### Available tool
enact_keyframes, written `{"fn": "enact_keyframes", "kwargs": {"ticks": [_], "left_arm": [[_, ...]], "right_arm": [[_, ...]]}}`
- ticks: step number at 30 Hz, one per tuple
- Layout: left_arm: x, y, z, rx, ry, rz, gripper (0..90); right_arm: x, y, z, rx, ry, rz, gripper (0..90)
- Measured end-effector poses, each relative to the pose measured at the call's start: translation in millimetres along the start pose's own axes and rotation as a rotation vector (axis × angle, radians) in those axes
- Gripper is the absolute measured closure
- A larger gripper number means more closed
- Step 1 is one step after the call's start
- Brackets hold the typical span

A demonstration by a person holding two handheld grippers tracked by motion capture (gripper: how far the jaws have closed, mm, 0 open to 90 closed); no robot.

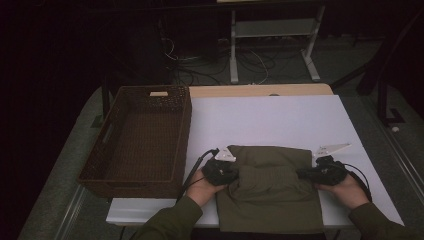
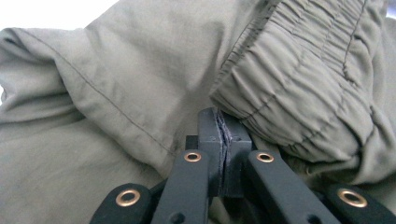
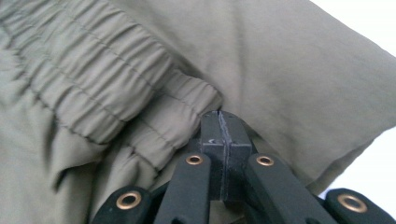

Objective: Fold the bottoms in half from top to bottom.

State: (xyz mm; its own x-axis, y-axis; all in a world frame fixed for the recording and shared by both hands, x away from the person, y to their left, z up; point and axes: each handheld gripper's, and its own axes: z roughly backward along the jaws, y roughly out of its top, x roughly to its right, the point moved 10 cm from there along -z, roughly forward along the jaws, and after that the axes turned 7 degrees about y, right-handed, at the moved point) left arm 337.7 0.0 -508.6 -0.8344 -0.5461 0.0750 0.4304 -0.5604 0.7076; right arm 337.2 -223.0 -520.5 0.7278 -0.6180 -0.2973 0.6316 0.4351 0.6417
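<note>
Two grippers, both pinched flat with pads pressed together: left gripper (image 1: pixel 220 171) at the left edge of the olive garment (image 1: pixel 272 187), right gripper (image 1: pixel 320 173) at its right edge. Lay partly folded on the near half of the white table (image 1: pixel 270 117), just right of the wicker basket (image 1: pixel 141 140), with a raised fold bunched between the hands. Looked thin, light and wholly limp, so judged likely to sag and crease wherever left unsupported; matte weave, probably not slippery. Showed a gathered elastic waistband (image 2: pixel 299 88) just beyond the left pads and the same band (image 3: pixel 116 88) beside the right ones. Could not tell for certain whether a sliver of cloth sat nipped between either pair, since the closed tips met the fabric right at its edge. Best held, by judgement, at that thicker stitched band or at a doubled fold, both sides at once, rather than at a single loose layer.
</note>
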Motion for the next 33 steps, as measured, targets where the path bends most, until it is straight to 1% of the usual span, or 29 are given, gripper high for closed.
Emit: {"fn": "enact_keyframes", "kwargs": {"ticks": [3,4,5,8,11,12,16,18,21,25,28,33], "left_arm": [[0.1,-0.6,-1.8,-0.007,-0.005,-0.005,88.2],[1.0,0.2,-2.2,-0.001,-0.007,0.0,88.3],[2.2,1.3,-2.0,0.006,-0.012,0.002,88.2],[6.7,5.0,2.4,0.035,-0.027,-0.014,88.3],[11.5,7.2,7.0,0.06,-0.048,-0.017,88.4],[12.7,7.7,8.3,0.066,-0.054,-0.021,88.4],[20.5,9.3,15.0,0.088,-0.082,-0.03,88.5],[26.1,9.4,18.6,0.096,-0.105,-0.033,88.5],[35.4,9.0,24.1,0.108,-0.124,-0.051,88.4],[43.5,6.9,29.1,0.107,-0.144,-0.066,88.3],[46.8,5.9,32.9,0.105,-0.155,-0.074,88.3],[54.1,4.6,36.6,0.103,-0.184,-0.101,88.2]], "right_arm": [[0.1,0.9,-1.9,0.004,-0.001,-0.01,88.8],[-1.3,0.9,-2.5,0.007,0.008,-0.017,88.8],[-3.7,0.8,-3.1,0.011,0.03,-0.019,88.9],[-13.8,2.3,-2.6,0.027,0.108,-0.009,88.9],[-21.3,4.5,-0.4,0.04,0.156,-0.004,88.9],[-23.2,4.1,-0.1,0.038,0.166,-0.001,88.9],[-29.9,0.9,1.8,0.027,0.189,0.013,89.0],[-33.5,-0.6,3.9,0.029,0.2,0.016,88.9],[-41.1,-2.3,7.5,0.035,0.222,0.022,89.0],[-48.7,-3.5,11.6,0.04,0.232,0.038,89.0],[-50.8,-4.0,14.2,0.044,0.233,0.047,89.0],[-55.3,-4.7,20.2,0.057,0.244,0.065,88.9]]}}
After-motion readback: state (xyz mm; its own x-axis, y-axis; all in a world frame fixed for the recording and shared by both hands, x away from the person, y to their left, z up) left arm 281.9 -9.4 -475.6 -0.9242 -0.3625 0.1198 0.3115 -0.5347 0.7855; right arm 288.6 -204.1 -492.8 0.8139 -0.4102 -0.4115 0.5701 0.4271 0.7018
